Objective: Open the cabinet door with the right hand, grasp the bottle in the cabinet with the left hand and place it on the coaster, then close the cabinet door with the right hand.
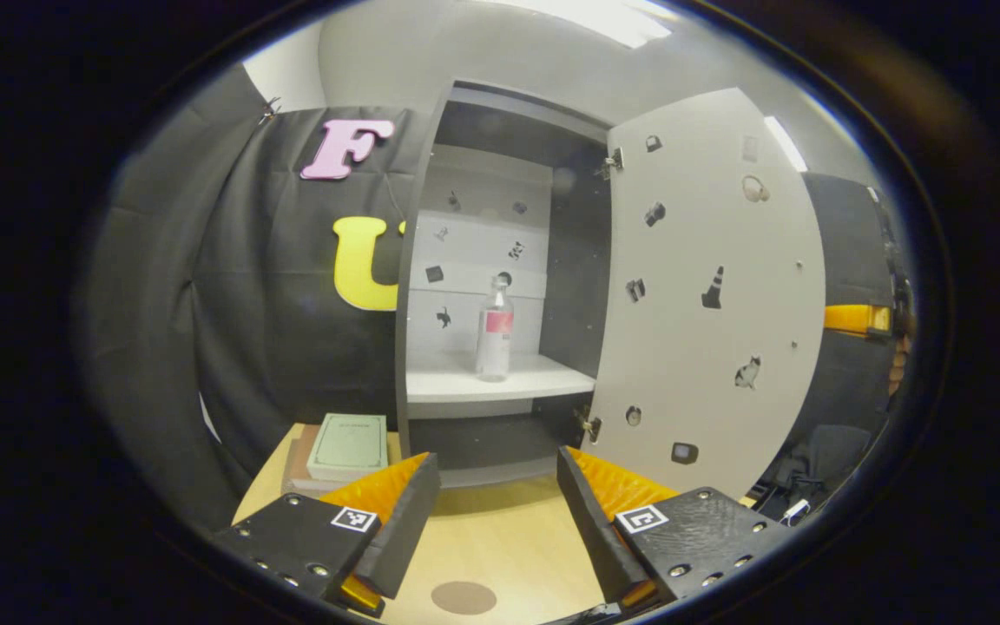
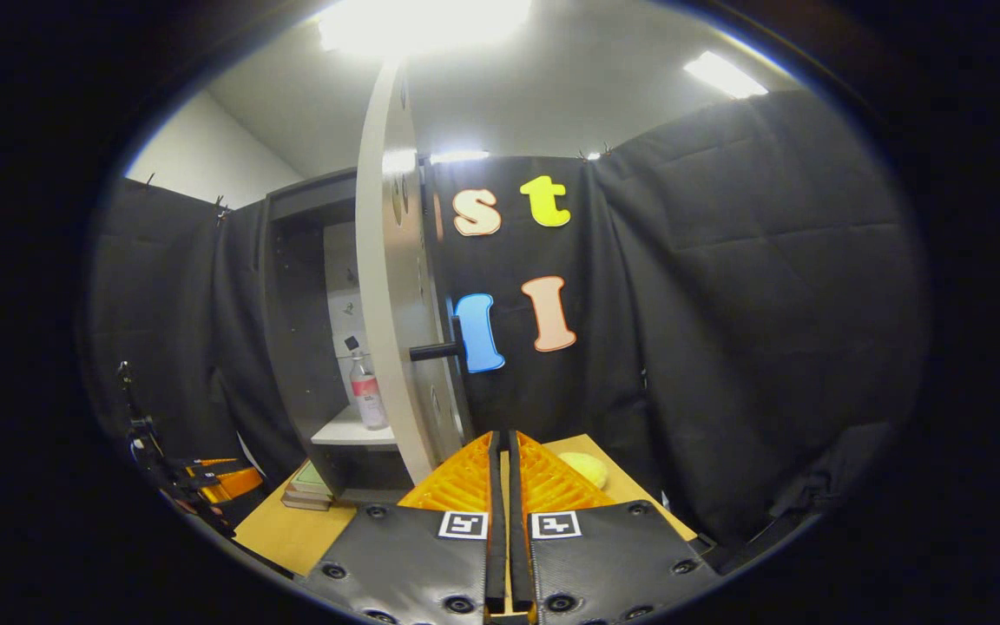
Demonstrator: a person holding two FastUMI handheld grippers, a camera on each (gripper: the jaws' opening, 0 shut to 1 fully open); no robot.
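The cabinet door [image 1: 717, 295] stands swung open to the right. A clear bottle [image 1: 495, 330] with a red label stands upright on the white shelf [image 1: 448, 378] inside the cabinet. My left gripper [image 1: 498, 473] is open, low over the wooden table, well short of the bottle. A round brown coaster [image 1: 463, 597] lies on the table between its fingers. In the right gripper view the door's edge [image 2: 391, 286] faces me with its dark handle [image 2: 435, 351] sticking out, and the bottle [image 2: 366, 391] shows behind it. My right gripper [image 2: 502, 443] is shut with nothing in it, below the handle.
A stack of books [image 1: 345, 447] lies on the table left of the cabinet. A yellow object [image 2: 585, 469] sits on the table right of my right fingers. The other gripper [image 2: 205, 482] shows far left in the right gripper view. Black cloth walls enclose the booth.
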